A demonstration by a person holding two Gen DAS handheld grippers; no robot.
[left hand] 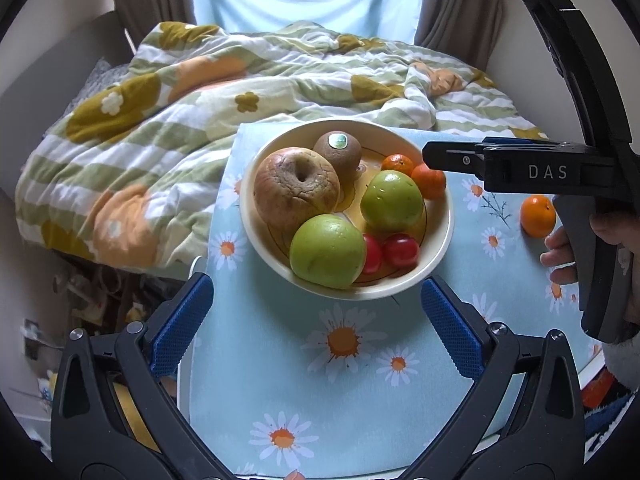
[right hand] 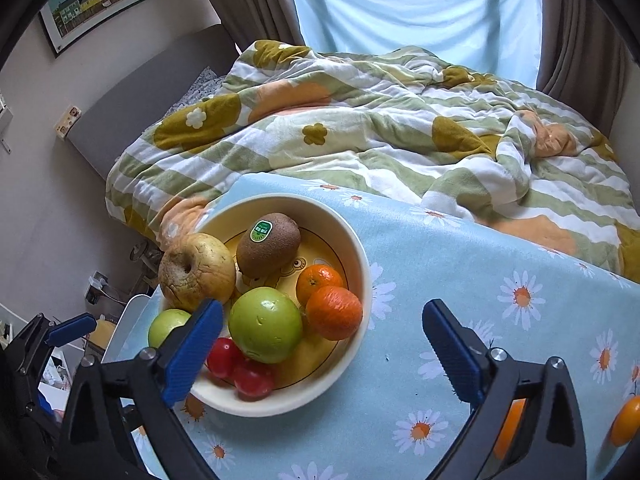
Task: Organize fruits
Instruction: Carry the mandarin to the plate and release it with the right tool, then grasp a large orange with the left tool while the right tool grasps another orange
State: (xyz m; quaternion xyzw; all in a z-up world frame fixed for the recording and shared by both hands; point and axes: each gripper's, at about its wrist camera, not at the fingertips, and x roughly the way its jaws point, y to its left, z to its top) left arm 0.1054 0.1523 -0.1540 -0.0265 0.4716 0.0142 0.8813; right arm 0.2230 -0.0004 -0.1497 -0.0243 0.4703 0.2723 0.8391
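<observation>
A cream bowl (left hand: 442, 236) (right hand: 360, 264) stands on the daisy-print table. It holds a wrinkled brown apple (left hand: 296, 190) (right hand: 196, 272), a kiwi (left hand: 338, 154) (right hand: 268, 248) with a green sticker, two green apples (left hand: 326, 250) (left hand: 392, 200) (right hand: 264, 328), two small oranges (left hand: 428, 180) (right hand: 334, 312) and two red cherry tomatoes (left hand: 400, 250) (right hand: 252, 378). One orange (left hand: 538, 216) lies loose on the table right of the bowl. My left gripper (left hand: 316, 328) is open and empty, just in front of the bowl. My right gripper (right hand: 320, 356) is open and empty, its left finger over the bowl's near edge.
The table wears a light blue daisy cloth (left hand: 340, 380) (right hand: 460, 280). A bed with a flowered quilt (left hand: 200, 88) (right hand: 380, 128) lies right behind the table. Two more oranges (right hand: 626, 420) (right hand: 508, 428) lie at the table's near right. Clutter sits on the floor to the left (left hand: 92, 292).
</observation>
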